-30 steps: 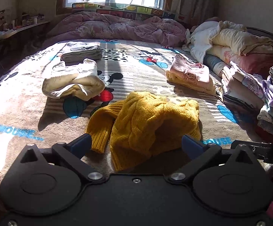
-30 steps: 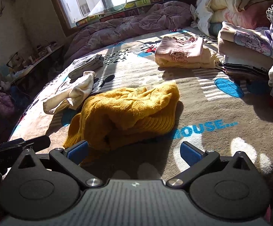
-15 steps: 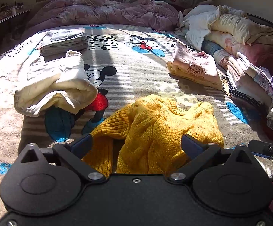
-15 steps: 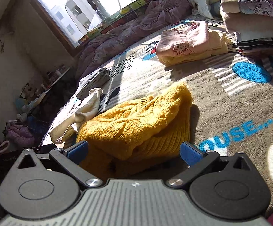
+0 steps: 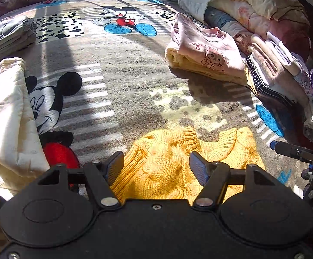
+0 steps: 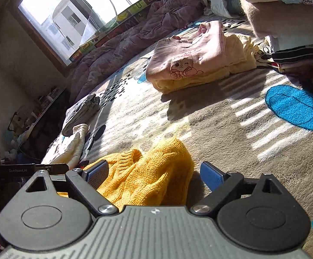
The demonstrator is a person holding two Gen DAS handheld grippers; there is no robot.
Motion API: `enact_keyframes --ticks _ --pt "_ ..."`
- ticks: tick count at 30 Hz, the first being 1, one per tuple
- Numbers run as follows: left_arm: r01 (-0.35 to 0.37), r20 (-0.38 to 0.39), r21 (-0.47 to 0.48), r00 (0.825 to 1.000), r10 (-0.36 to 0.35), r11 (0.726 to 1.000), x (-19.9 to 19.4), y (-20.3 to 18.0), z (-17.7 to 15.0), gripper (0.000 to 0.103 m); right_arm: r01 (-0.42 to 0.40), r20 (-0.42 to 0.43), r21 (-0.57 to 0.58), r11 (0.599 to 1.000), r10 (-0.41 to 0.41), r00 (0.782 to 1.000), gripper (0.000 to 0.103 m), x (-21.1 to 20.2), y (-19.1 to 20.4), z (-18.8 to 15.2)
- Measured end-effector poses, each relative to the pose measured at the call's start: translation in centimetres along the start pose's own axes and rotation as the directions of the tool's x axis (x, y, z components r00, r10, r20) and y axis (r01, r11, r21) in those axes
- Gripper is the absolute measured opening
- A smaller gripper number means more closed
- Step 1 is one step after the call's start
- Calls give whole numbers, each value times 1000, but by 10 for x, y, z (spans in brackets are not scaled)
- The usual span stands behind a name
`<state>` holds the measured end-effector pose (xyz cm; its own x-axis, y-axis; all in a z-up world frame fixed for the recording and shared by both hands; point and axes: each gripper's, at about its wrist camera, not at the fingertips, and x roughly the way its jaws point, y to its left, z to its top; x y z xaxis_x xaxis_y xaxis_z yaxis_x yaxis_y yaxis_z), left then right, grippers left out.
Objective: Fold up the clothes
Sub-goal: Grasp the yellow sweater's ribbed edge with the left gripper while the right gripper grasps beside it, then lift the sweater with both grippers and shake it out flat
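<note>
Grasp step judged in hand: crumpled yellow sweater (image 5: 173,168) is bracketed between the wide-apart, empty fingers of left gripper (image 5: 156,167) and right gripper (image 6: 154,176), closing on knit edges is called for next, open blanket (image 5: 117,69) lies ahead, folded pink top (image 6: 186,62) well beyond

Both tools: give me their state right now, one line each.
Left tool: open, pads either side of the yellow sweater, not clamped.
Right tool: open over the sweater, holding nothing.
</note>
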<state>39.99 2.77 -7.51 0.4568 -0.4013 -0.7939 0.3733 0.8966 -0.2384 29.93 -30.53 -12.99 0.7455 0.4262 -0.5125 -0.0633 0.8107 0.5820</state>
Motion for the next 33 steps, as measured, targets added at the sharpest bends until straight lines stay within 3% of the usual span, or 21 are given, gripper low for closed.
enact_keyframes --ticks 4,6,7,9,12,13,14,18,22,26,29,31,33 --pt "51 -107 54 993 -45 997 37 0 24 65 -7 -42 2 1000 7 999 86 24 -13 12" --pt "80 -154 69 986 -69 994 53 1 34 59 -19 -84 12 1000 20 996 82 39 -20 16" --pt "95 -177 61 981 -83 994 61 3 38 53 -32 -100 14 999 33 994 79 46 -22 16" --pt "107 -227 60 970 -91 992 75 4 42 46 -57 -132 18 998 59 989 61 59 -26 16" --pt "98 -271 92 960 -70 991 88 -2 41 32 -93 -156 21 995 96 983 54 68 -28 14" --pt "96 -274 102 960 -65 990 88 -3 38 23 -105 -162 22 994 107 981 51 70 -28 14" --pt "93 -264 114 963 -60 989 84 -5 35 7 -116 -166 22 993 118 979 45 72 -28 14" --pt "59 -159 142 987 -36 988 53 -12 23 5 -148 -153 6 989 147 977 28 57 -18 12" --pt "40 -37 124 999 -36 991 3 -17 21 4 -184 -110 -10 983 182 977 25 34 2 16" --pt "-9 92 86 996 1 996 -43 -15 37 4 -220 -41 -30 975 219 975 24 15 27 38" --pt "-28 216 41 976 18 999 -79 -15 59 3 -245 24 -51 968 247 969 23 6 51 69" --pt "-37 313 21 949 29 999 -106 -19 76 3 -261 67 -66 963 265 962 23 0 67 90" --pt "-26 442 3 897 22 1000 -145 -27 91 3 -276 111 -83 958 284 952 23 -7 83 111"
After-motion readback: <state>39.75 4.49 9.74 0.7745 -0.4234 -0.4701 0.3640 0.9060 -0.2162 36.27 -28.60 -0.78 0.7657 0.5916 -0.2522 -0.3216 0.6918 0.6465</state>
